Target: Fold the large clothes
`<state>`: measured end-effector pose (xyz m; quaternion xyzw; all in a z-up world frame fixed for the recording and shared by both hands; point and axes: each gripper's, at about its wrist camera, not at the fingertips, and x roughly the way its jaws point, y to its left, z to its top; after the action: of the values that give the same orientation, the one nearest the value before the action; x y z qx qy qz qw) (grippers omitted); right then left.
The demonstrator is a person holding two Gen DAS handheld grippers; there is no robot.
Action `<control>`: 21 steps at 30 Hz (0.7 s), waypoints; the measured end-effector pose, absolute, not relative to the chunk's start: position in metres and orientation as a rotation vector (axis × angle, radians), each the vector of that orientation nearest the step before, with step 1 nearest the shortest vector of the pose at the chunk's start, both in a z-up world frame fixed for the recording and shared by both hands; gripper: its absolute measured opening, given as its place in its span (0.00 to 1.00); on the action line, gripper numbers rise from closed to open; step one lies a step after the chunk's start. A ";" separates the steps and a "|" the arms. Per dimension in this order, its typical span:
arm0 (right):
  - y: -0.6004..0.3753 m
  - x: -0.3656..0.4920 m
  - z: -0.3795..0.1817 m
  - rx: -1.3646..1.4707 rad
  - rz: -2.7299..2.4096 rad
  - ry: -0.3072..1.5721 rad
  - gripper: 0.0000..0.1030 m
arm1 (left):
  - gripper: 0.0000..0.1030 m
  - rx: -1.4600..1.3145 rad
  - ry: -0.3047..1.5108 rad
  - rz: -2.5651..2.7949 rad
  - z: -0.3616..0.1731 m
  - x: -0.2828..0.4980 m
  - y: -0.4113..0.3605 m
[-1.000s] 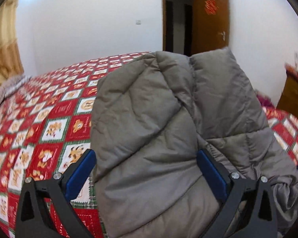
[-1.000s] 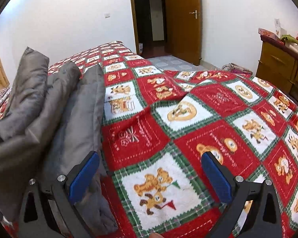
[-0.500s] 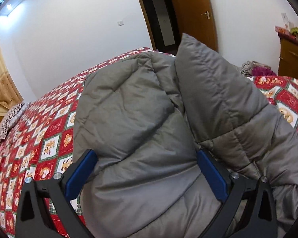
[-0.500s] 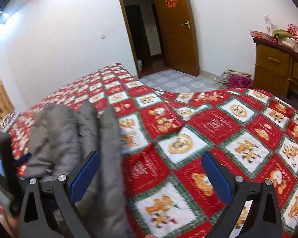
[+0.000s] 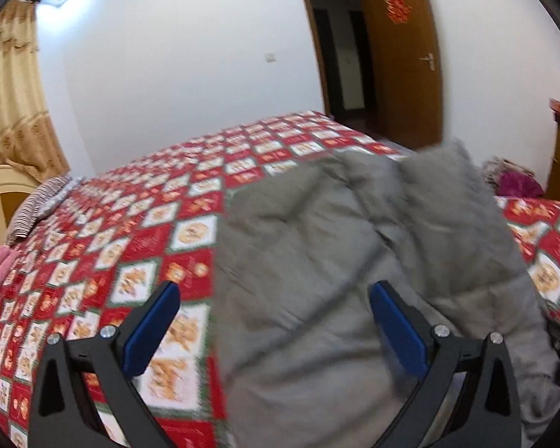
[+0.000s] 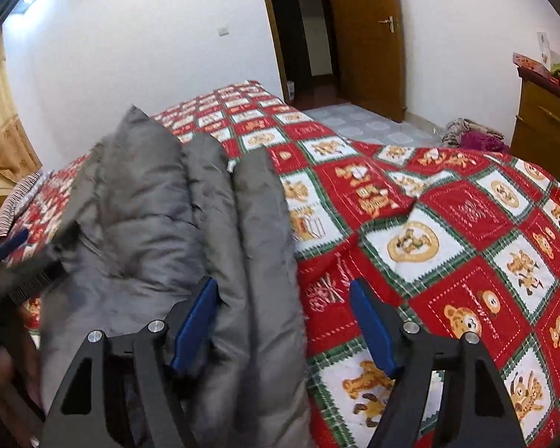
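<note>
1. While the right gripper (image 6: 283, 330) is closing its jaws around the outer fold of the grey padded jacket (image 6: 160, 231), which lies bunched on the bed's red patchwork quilt (image 6: 448, 224), the pads may catch only one slippery layer, so the fold could slide out on lifting.
2. With its jaws spread and pinching nothing, the left gripper (image 5: 274, 328) straddles the jacket's edge (image 5: 317, 261); closing there could grab the quilt too.
3. Puffy filling may spring the folds open.
</note>
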<state>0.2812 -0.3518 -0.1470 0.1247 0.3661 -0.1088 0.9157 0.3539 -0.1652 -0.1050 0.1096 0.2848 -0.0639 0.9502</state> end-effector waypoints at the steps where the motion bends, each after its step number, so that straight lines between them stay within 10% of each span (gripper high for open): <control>1: -0.353 0.281 -0.148 0.259 -0.225 0.759 0.71 | 1.00 0.224 0.589 -0.115 -0.108 0.363 -0.162; 21: -0.328 0.331 -0.111 0.141 -0.256 0.792 0.71 | 1.00 0.193 0.661 -0.111 -0.125 0.383 -0.178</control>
<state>0.3308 -0.3281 -0.1115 0.0687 0.3841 -0.1240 0.9123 0.3827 -0.1781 -0.1248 0.0944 0.3240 -0.0545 0.9398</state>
